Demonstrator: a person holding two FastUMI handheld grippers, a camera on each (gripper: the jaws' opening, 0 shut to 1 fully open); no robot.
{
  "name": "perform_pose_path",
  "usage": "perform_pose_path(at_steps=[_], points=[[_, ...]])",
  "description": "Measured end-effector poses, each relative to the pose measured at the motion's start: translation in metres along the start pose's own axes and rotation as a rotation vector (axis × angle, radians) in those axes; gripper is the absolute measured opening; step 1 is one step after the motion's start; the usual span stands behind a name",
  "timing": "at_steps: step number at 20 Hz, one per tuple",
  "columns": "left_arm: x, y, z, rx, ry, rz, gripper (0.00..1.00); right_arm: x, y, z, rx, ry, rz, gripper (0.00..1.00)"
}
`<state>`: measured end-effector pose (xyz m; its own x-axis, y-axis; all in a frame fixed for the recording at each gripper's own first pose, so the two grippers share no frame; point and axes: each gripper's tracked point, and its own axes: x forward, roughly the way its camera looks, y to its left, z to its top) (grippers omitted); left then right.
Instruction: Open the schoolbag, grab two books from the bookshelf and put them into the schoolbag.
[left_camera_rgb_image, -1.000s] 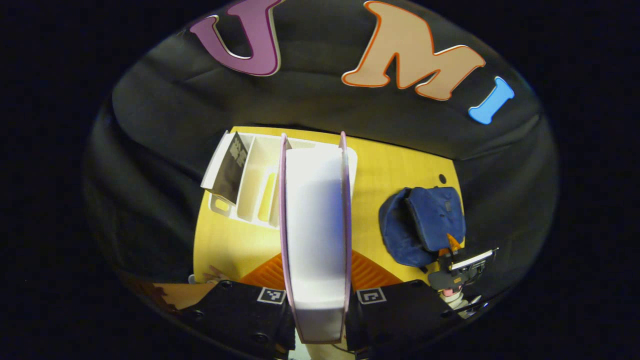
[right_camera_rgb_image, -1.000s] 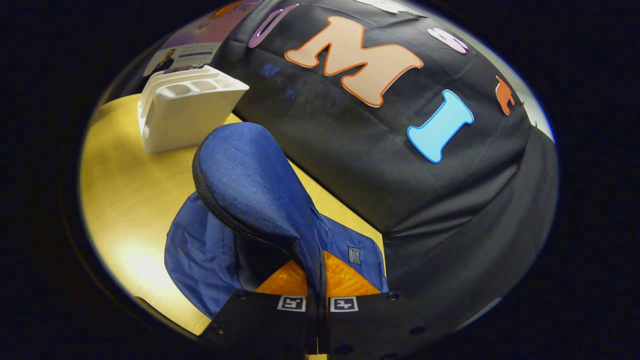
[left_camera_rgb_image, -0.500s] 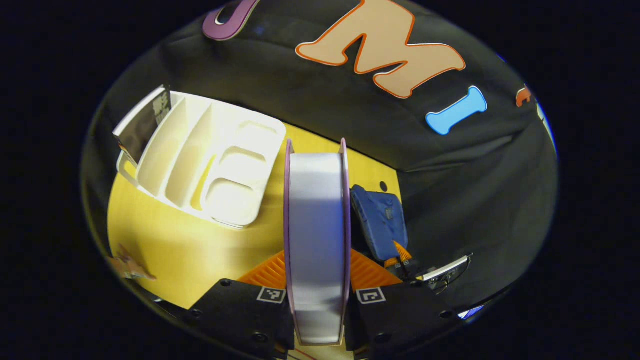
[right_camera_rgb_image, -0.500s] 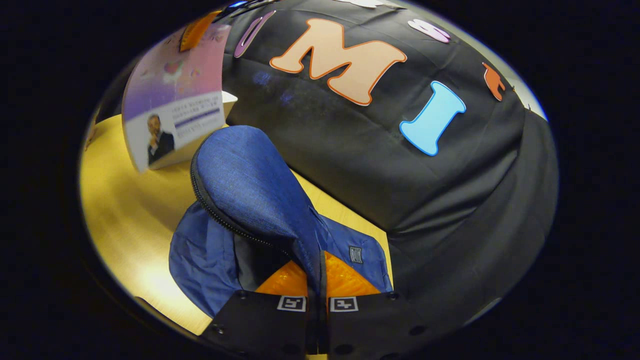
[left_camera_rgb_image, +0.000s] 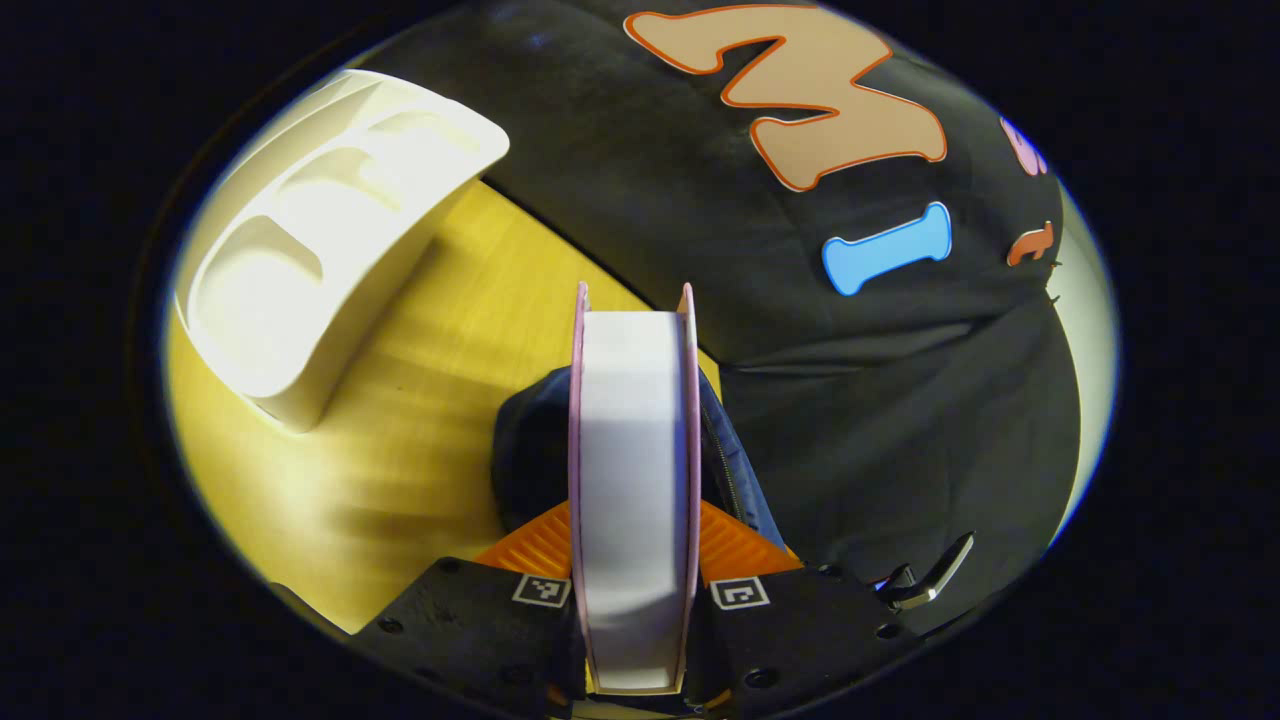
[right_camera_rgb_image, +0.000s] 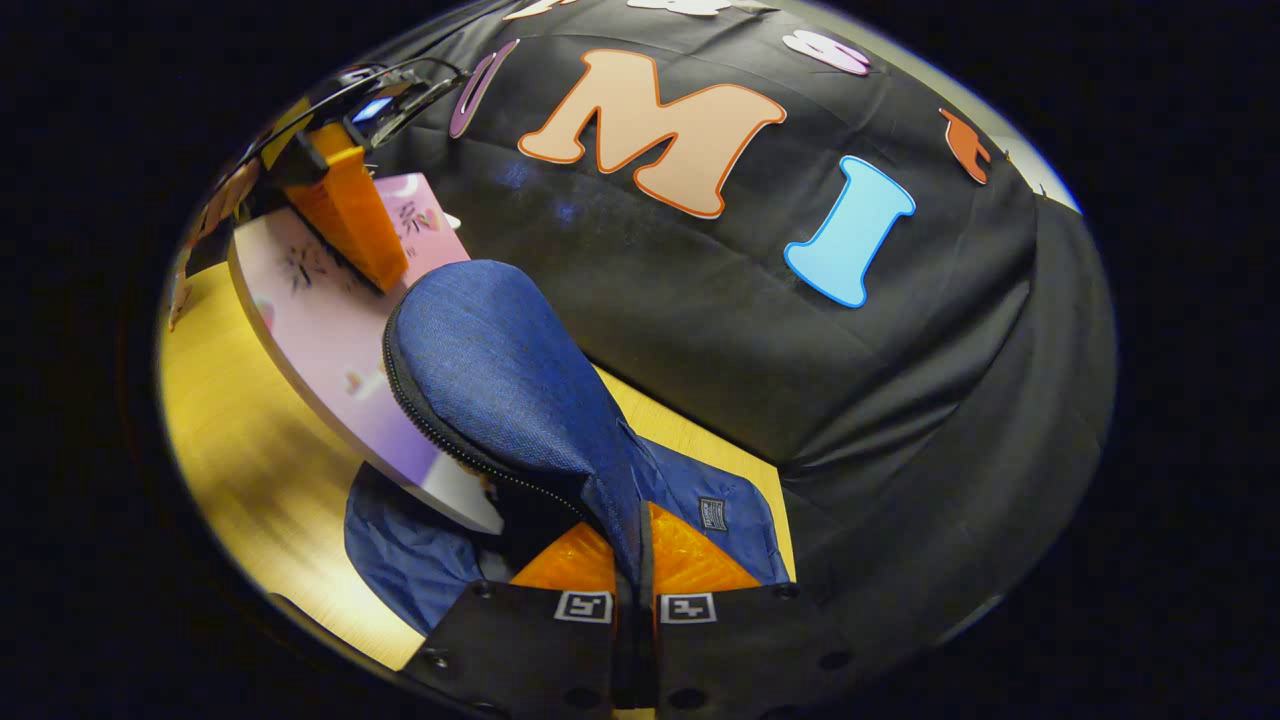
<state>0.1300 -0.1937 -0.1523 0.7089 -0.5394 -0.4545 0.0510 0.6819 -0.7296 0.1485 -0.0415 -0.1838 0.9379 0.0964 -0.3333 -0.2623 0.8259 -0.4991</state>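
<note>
At the bottom centre of the left gripper view, the left gripper (left_camera_rgb_image: 633, 560) has both fingers pressed against the covers of a thick book (left_camera_rgb_image: 632, 470), page edges facing the camera. The book's far end hangs over the dark opening of the blue schoolbag (left_camera_rgb_image: 525, 460), on the yellow table (left_camera_rgb_image: 440, 400). A white bookshelf (left_camera_rgb_image: 310, 240) stands at the upper left.

In the right gripper view, the right gripper (right_camera_rgb_image: 636, 570) at the bottom centre is closed tight on the raised flap of the schoolbag (right_camera_rgb_image: 500, 370), holding it up. Left of the flap, the book (right_camera_rgb_image: 330, 340) slants down with its lower corner at the bag's mouth, the left gripper (right_camera_rgb_image: 345, 210) clamped on its upper end.
</note>
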Motion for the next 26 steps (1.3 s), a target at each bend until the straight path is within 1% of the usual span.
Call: perform_pose_path(at_steps=[2, 4, 5, 6, 7, 8, 10, 11, 12, 13, 14, 15, 19, 20, 21, 22, 23, 24, 25, 26], points=[[0.018, -0.004, -0.011, -0.005, -0.003, -0.06, 0.36, -0.001, -0.004, 0.002, 0.015, -0.009, -0.003, 0.04], [0.032, -0.012, -0.019, -0.032, -0.006, -0.123, 0.36, -0.001, -0.008, 0.005, 0.034, -0.017, -0.009, 0.01], [0.039, -0.013, -0.024, -0.045, -0.008, -0.144, 0.36, -0.004, -0.011, 0.006, 0.045, -0.023, -0.014, 0.01], [0.047, -0.012, -0.027, -0.058, -0.01, -0.16, 0.36, -0.007, -0.014, 0.007, 0.057, -0.032, -0.02, 0.04], [0.054, -0.011, -0.03, -0.07, -0.007, -0.17, 0.36, -0.008, -0.015, 0.007, 0.067, -0.039, -0.023, 0.01], [0.063, -0.01, -0.033, -0.085, -0.006, -0.181, 0.36, -0.009, -0.016, 0.007, 0.075, -0.042, -0.022, 0.01], [0.079, -0.006, -0.037, -0.103, -0.008, -0.195, 0.36, -0.009, -0.015, 0.007, 0.076, -0.053, -0.025, 0.01], [0.086, -0.003, -0.04, -0.109, -0.003, -0.199, 0.36, -0.008, -0.014, 0.007, 0.074, -0.057, -0.026, 0.04], [0.092, -0.002, -0.042, -0.12, -0.002, -0.205, 0.36, -0.008, -0.013, 0.006, 0.073, -0.06, -0.026, 0.01], [0.098, -0.001, -0.043, -0.131, 0.004, -0.215, 0.36, -0.009, -0.012, 0.007, 0.072, -0.066, -0.025, 0.01], [0.105, -0.001, -0.045, -0.144, 0.007, -0.223, 0.36, -0.01, -0.012, 0.008, 0.067, -0.07, -0.028, 0.04], [0.112, -0.004, -0.045, -0.153, 0.01, -0.234, 0.37, -0.009, -0.011, 0.008, 0.067, -0.073, -0.028, 0.01], [0.134, -0.011, -0.053, -0.178, 0.012, -0.26, 0.36, -0.012, -0.008, 0.013, 0.079, -0.084, -0.03, 0.01], [0.14, -0.014, -0.054, -0.184, 0.016, -0.264, 0.36, -0.013, -0.006, 0.015, 0.07, -0.088, -0.028, 0.04], [0.144, -0.016, -0.056, -0.184, 0.019, -0.265, 0.37, -0.012, -0.002, 0.016, 0.058, -0.091, -0.025, 0.04], [0.149, -0.016, -0.058, -0.18, 0.021, -0.263, 0.36, -0.012, 0.0, 0.016, 0.048, -0.09, -0.023, 0.04], [0.152, -0.017, -0.059, -0.171, 0.025, -0.262, 0.36, -0.01, 0.002, 0.016, 0.044, -0.088, -0.022, 0.01], [0.156, -0.015, -0.062, -0.168, 0.032, -0.26, 0.36, -0.009, 0.002, 0.017, 0.042, -0.087, -0.024, 0.01], [0.158, -0.014, -0.064, -0.167, 0.038, -0.254, 0.34, -0.009, 0.001, 0.015, 0.044, -0.083, -0.027, 0.01], [0.162, -0.011, -0.065, -0.165, 0.043, -0.239, 0.36, -0.008, 0.0, 0.015, 0.047, -0.078, -0.032, 0.01]])
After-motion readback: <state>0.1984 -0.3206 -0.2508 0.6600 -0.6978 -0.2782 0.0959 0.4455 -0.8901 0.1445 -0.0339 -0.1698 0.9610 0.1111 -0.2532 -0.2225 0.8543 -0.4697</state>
